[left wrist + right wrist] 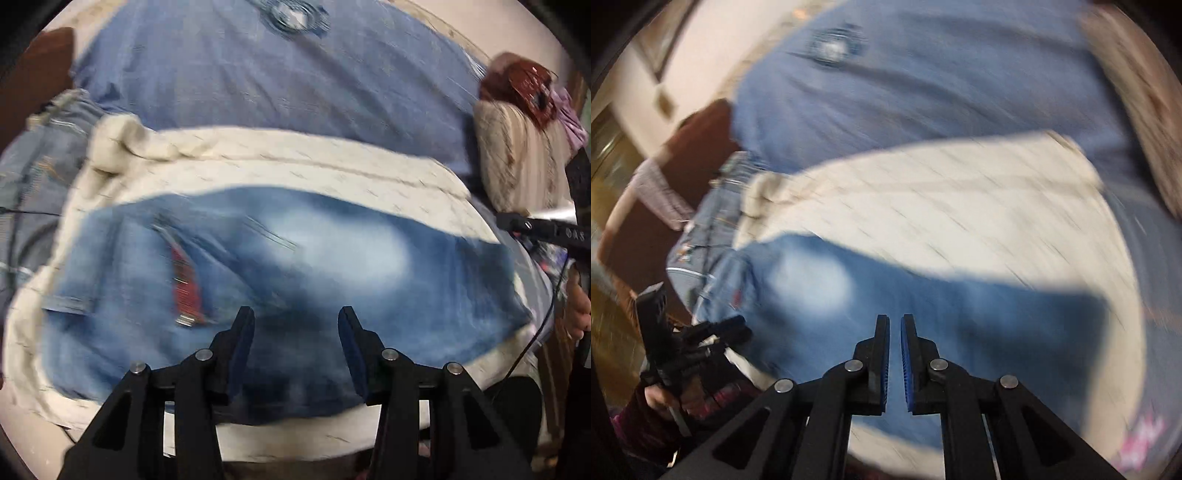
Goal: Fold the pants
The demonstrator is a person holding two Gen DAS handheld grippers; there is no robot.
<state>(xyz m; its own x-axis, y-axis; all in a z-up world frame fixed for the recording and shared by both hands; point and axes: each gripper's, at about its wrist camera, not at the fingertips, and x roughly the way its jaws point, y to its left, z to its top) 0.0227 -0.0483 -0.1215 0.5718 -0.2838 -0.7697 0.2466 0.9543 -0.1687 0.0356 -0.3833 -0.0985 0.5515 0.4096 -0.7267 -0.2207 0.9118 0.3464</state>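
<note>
Blue jeans (295, 258) lie folded into a compact shape on a cream cloth (295, 162); a red label shows near a pocket. My left gripper (295, 317) hovers open just above their near edge, with nothing between its fingers. In the right wrist view the same jeans (923, 306) lie below my right gripper (894, 319), which is shut with only a thin slit between the blue pads and holds no cloth. The left gripper (683, 332) shows at the left edge of that view, carried by a hand (661, 398). Both views are motion-blurred.
The cream cloth lies on a blue bedsheet (258, 74) with a round patterned patch. A second, paler pair of jeans (44, 166) is heaped at the left. A striped pillow (517, 155) and a red-brown item (517, 81) sit at the right edge.
</note>
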